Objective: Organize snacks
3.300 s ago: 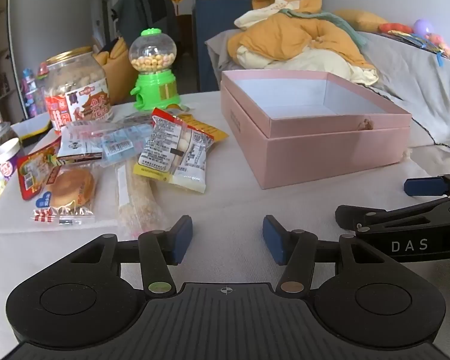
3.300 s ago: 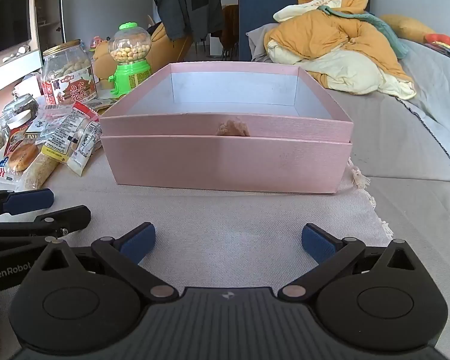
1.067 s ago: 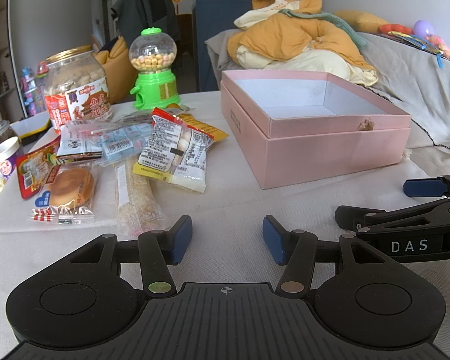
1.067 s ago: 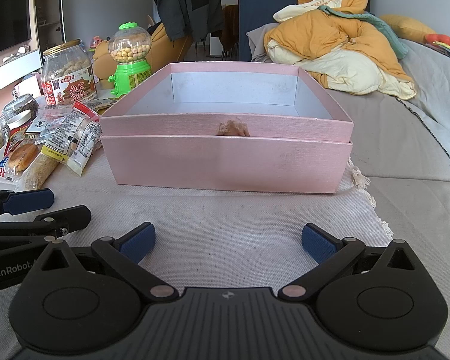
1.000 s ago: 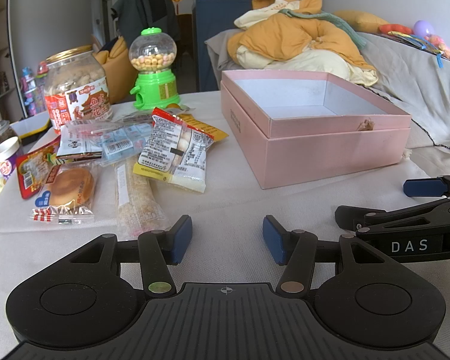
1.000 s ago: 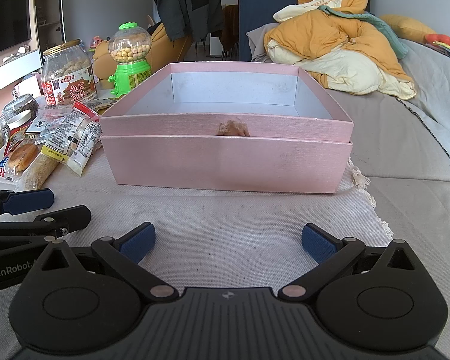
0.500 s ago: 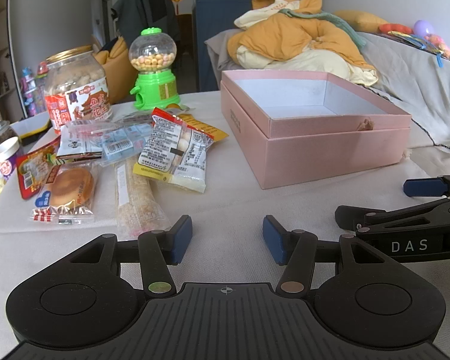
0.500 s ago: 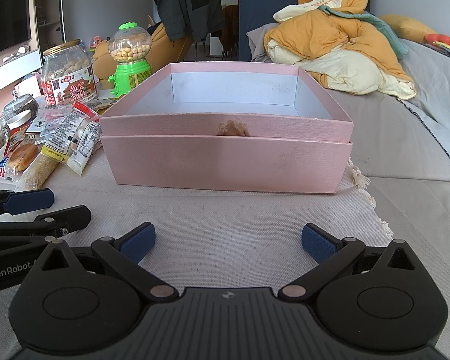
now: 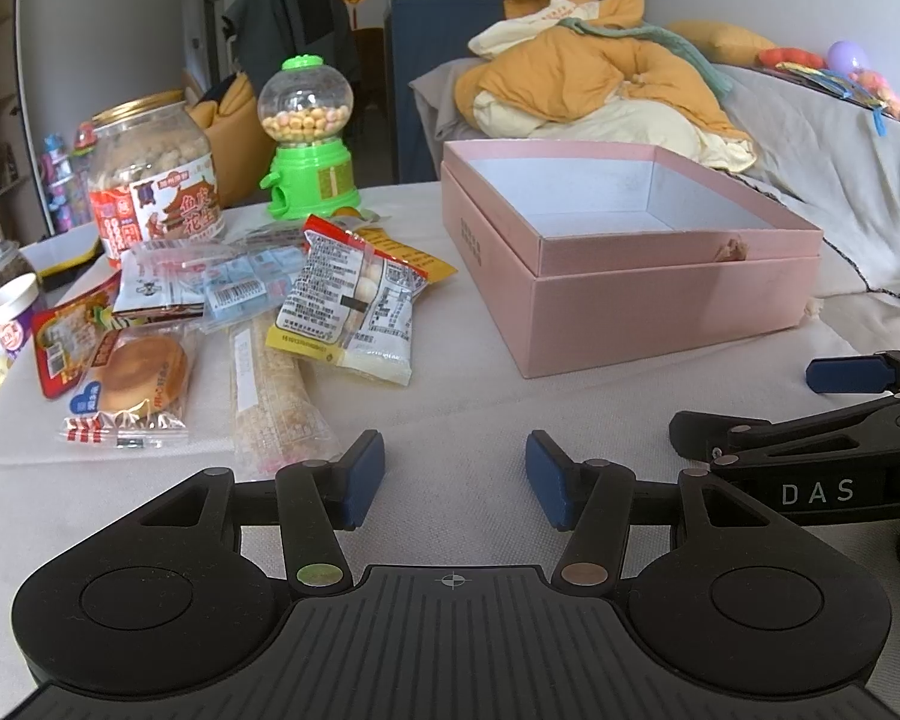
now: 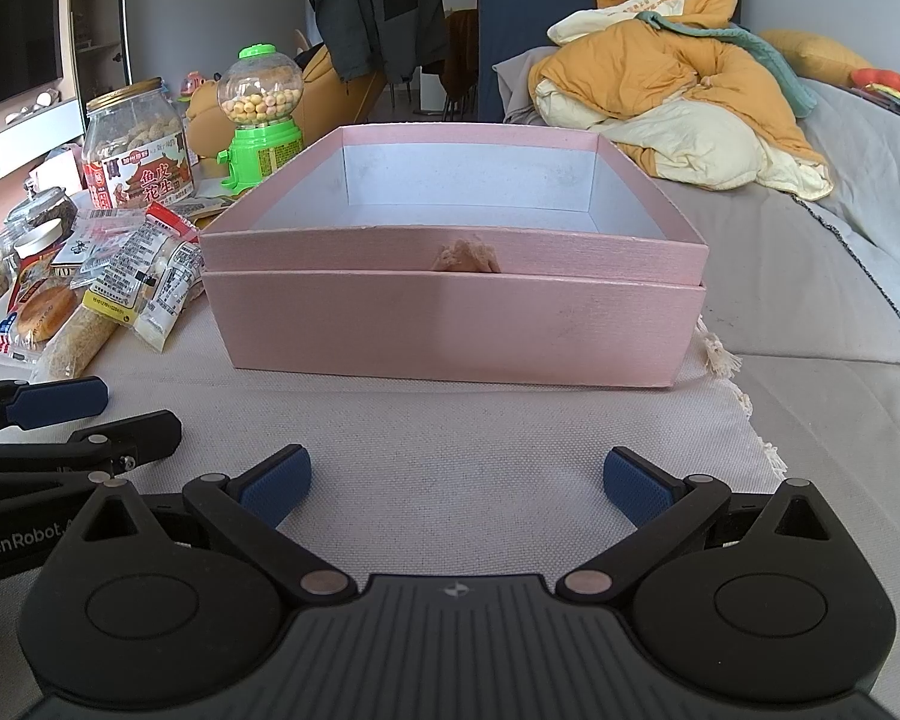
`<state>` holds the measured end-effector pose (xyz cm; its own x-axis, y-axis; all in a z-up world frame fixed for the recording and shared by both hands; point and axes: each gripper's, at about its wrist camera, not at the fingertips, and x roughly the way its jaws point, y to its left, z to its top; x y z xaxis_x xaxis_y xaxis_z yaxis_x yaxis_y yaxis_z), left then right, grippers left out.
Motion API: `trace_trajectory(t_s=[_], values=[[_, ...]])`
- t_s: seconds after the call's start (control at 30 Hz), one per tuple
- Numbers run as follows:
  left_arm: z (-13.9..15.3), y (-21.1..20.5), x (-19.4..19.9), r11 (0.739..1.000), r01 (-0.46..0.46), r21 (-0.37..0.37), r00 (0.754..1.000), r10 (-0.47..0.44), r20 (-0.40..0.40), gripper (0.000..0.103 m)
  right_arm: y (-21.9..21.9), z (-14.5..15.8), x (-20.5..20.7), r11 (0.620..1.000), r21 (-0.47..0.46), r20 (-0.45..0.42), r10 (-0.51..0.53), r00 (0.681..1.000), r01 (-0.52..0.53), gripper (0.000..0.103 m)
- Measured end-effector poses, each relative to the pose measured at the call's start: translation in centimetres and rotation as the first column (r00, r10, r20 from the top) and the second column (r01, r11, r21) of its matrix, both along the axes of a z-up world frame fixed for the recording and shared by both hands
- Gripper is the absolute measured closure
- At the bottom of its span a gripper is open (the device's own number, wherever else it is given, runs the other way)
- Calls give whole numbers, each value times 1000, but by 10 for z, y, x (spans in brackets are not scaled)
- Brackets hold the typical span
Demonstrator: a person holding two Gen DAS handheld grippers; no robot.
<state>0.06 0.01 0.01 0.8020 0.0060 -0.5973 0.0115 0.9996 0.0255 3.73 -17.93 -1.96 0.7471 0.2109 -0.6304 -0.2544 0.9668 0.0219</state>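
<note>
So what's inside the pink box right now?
The pink box shows only bare pale lining on its walls and visible floor; no snacks. Its front wall hides the nearest strip of floor in both views, so that part cannot be checked.

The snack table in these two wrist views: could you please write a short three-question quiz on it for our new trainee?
1. True or false: the pink box already holds several snack packets.
2. Which stands nearest the peanut jar? A) green candy dispenser B) pink box C) orange bedding
3. Fill in: the left gripper and the right gripper both have their jaws ____ and hold nothing.

Key
1. False: its white inside shows nothing in it; the packets, such as the round cake packet, lie on the cloth to its left.
2. A
3. open
</note>
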Motion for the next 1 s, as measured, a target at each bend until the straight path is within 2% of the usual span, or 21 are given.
trace_trajectory(t_s=[0.13,0.2,0.27,0.33,0.4,0.47,0.53,0.67,0.77,0.83,0.93,1.0], values=[[0,-1,2,1000,1,8,1000,-1,-1,42,-1,1,0,1000,4,-11,7,1000,-7,0],[1,0,2,1000,7,2,1000,-7,0,43,-1,5,4,1000,-6,-61,30,998,-31,0],[3,8,0,999,32,-37,999,-32,-3,45,-3,9,9,1000,18,-106,14,994,-12,0],[11,20,-2,995,53,-90,999,-53,1,45,4,10,14,999,-36,-132,18,991,-23,0],[25,34,-3,993,54,-104,998,-50,39,45,4,12,20,999,-34,-160,26,987,-32,0],[39,46,4,995,55,-81,996,-50,68,46,7,15,29,996,-35,-173,78,982,-86,0],[46,54,20,996,54,-68,998,-51,48,46,11,17,36,993,-17,-176,114,978,-119,0],[44,52,63,997,66,-48,997,-65,30,46,18,28,40,984,51,-159,175,972,-168,0],[29,42,92,996,85,34,996,-83,-37,45,23,36,33,979,22,-123,203,971,-202,0],[22,39,97,990,108,88,994,-106,-25,44,25,37,27,974,-8,-127,222,967,-225,0],[20,40,93,987,134,93,991,-132,-26,47,25,30,15,964,-36,-139,256,957,-263,0],[19,42,89,985,146,92,989,-145,-22,54,27,28,9,958,-50,-134,274,952,-283,0]])
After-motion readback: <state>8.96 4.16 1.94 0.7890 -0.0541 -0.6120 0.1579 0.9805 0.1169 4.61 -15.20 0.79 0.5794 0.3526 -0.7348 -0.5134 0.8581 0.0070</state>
